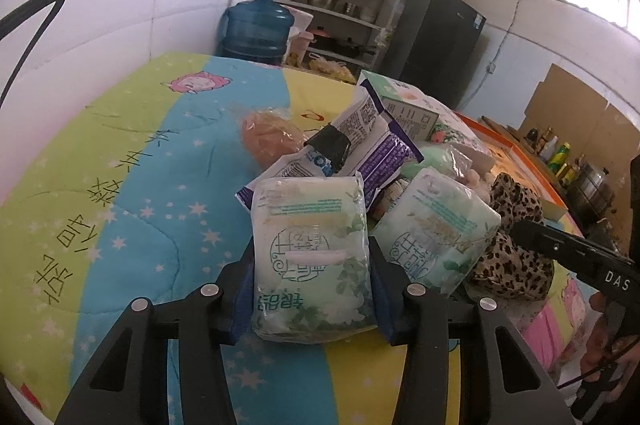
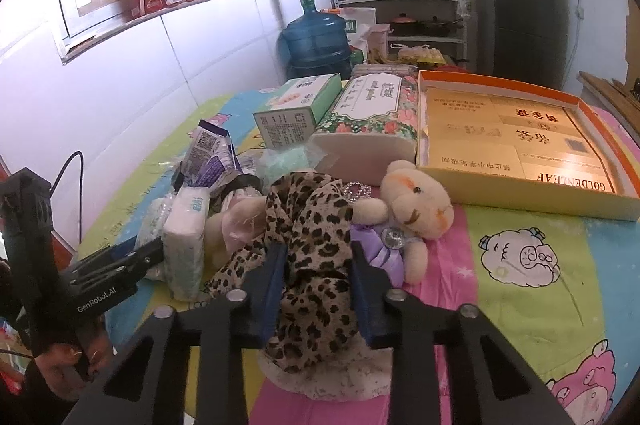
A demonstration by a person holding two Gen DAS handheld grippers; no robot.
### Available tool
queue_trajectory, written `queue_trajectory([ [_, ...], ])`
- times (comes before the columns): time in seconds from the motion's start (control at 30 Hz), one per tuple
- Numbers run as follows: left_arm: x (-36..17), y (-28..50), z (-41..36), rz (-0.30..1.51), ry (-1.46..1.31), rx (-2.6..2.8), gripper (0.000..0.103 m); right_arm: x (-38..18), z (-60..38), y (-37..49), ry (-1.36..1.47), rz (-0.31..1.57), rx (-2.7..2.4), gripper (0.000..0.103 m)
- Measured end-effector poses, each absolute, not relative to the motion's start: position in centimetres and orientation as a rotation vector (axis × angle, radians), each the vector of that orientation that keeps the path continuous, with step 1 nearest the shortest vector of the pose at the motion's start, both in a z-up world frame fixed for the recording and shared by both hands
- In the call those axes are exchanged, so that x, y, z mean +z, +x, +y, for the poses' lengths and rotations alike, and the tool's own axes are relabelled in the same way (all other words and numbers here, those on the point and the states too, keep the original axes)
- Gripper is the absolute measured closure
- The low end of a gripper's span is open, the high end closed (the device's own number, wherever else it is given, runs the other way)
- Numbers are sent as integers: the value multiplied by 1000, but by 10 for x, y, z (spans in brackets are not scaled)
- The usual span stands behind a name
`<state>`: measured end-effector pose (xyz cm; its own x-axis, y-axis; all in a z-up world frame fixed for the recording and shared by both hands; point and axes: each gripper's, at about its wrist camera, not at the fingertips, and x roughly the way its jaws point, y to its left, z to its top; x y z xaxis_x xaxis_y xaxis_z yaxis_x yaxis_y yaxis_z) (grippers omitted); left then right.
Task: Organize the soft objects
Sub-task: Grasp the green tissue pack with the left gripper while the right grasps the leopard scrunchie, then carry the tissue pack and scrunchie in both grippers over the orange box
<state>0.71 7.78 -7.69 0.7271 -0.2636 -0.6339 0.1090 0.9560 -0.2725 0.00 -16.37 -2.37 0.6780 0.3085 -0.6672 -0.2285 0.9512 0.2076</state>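
My left gripper (image 1: 312, 261) is shut on a white and green tissue pack (image 1: 310, 253), held upright between its blue pads. A second like pack (image 1: 436, 229) leans just right of it. A purple wrapper (image 1: 380, 149) and a bagged bun (image 1: 268, 137) lie behind. My right gripper (image 2: 318, 277) is shut on a leopard-print cloth (image 2: 312, 245) on the table. A cream teddy bear (image 2: 416, 205) in a purple dress lies just right of the cloth. The left gripper shows in the right wrist view (image 2: 120, 265), beside a tissue pack (image 2: 186, 237).
An open orange box (image 2: 520, 185) sits at the back right. A floral tissue pack (image 2: 368, 121) and a green box (image 2: 296, 109) stand behind the pile. A blue water jug (image 2: 316, 37), shelves and a dark fridge (image 2: 516, 5) lie beyond the colourful quilt (image 2: 540, 305).
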Motion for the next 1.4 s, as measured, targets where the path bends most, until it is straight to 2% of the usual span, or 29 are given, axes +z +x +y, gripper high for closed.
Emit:
queue_trajectory([
  [0.07,-72,3,76,710,-212,-195,53,-21,-164,-2,105,753,300,85],
  [0.23,-55,-9,73,647,-172,-177,53,-12,-168,-7,106,712,303,91],
  [0.7,-1,-15,37,537,-83,-237,53,20,-199,-17,140,591,289,91],
  [1.4,40,40,-106,529,37,-327,53,48,-313,-1,182,473,115,91],
])
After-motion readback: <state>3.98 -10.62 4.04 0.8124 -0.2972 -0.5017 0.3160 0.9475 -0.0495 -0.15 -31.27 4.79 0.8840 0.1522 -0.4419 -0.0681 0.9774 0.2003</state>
